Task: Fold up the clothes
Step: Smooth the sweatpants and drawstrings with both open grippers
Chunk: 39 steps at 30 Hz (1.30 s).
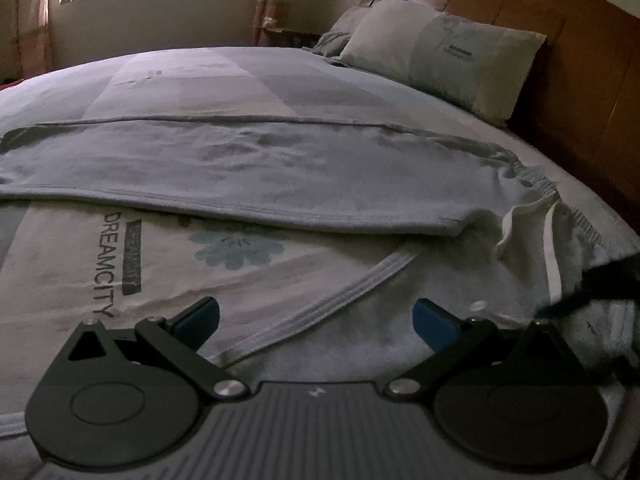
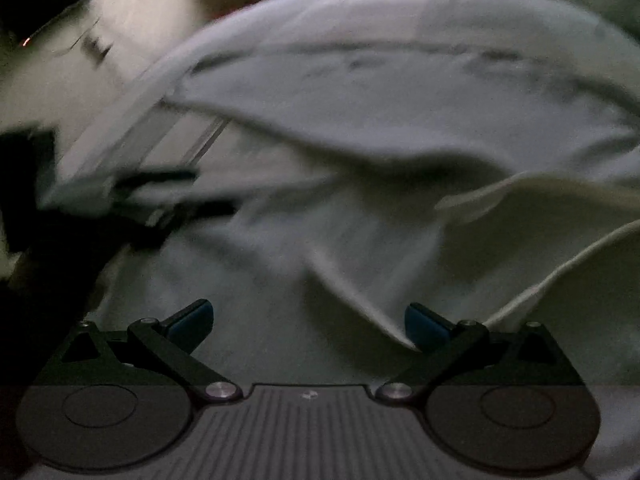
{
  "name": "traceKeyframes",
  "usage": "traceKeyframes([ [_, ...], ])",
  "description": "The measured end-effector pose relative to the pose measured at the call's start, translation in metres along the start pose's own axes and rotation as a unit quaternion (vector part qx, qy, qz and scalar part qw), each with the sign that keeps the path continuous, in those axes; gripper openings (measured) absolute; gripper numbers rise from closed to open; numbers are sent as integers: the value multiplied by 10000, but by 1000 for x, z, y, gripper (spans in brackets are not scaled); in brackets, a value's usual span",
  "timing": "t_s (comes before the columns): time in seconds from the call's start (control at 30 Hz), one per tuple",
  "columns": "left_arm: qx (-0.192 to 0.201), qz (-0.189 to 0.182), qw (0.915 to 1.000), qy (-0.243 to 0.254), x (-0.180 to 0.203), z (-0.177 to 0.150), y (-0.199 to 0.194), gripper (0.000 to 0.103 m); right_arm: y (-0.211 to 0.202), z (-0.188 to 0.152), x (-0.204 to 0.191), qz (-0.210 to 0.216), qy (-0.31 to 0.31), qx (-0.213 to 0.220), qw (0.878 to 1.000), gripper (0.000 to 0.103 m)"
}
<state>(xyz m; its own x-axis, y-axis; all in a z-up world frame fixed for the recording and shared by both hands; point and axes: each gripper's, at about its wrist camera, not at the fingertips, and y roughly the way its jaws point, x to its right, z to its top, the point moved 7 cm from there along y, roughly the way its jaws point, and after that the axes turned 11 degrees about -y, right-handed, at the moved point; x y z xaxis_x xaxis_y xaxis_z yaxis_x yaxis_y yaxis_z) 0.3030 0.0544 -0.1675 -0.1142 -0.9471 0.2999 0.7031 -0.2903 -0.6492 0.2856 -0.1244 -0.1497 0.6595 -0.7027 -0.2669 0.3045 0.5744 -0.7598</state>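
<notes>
Both grippers hang low over the bed (image 1: 240,76) with their blue pads spread wide and nothing between them: the left gripper (image 1: 316,320) sits over a ribbed hem of the pale grey trousers (image 1: 256,168), the right gripper (image 2: 308,322) over bunched, blurred cloth near the white pocket lining (image 1: 532,236). One trouser leg lies flat and straight across the patterned sheet, likely smoothed out so it can serve as the base of the fold. I judge the open jaws are placed to pinch the loose near edge next and carry it over.
</notes>
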Motion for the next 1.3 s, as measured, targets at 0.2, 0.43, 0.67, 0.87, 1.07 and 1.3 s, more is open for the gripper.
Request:
traceKeyframes([
  [0.2, 40, -90, 9999, -84, -2, 2, -3, 102, -27, 18, -1, -276, -452, 371, 9979, 103],
  [0.43, 77, 1, 9999, -119, -4, 3, -2, 102, -9, 64, 72, -1539, -504, 604, 9849, 103],
  [0.67, 66, 94, 9999, -83, -5, 2, -1, 102, 5, 29, 83, -1461, -157, -6, 9892, 103],
  [0.87, 47, -10, 10000, -83, 0, 1, -1, 102, -28, -14, 24, -1210, -349, 75, 9920, 103],
  [1.07, 51, -77, 9999, 44, 15, 1, -5, 102, -40, -64, 12, -1445, 168, 61, 9893, 103],
  [1.3, 28, -110, 9999, 24, 69, -7, -3, 102, -26, -81, -1, -2198, -204, 269, 9750, 103],
])
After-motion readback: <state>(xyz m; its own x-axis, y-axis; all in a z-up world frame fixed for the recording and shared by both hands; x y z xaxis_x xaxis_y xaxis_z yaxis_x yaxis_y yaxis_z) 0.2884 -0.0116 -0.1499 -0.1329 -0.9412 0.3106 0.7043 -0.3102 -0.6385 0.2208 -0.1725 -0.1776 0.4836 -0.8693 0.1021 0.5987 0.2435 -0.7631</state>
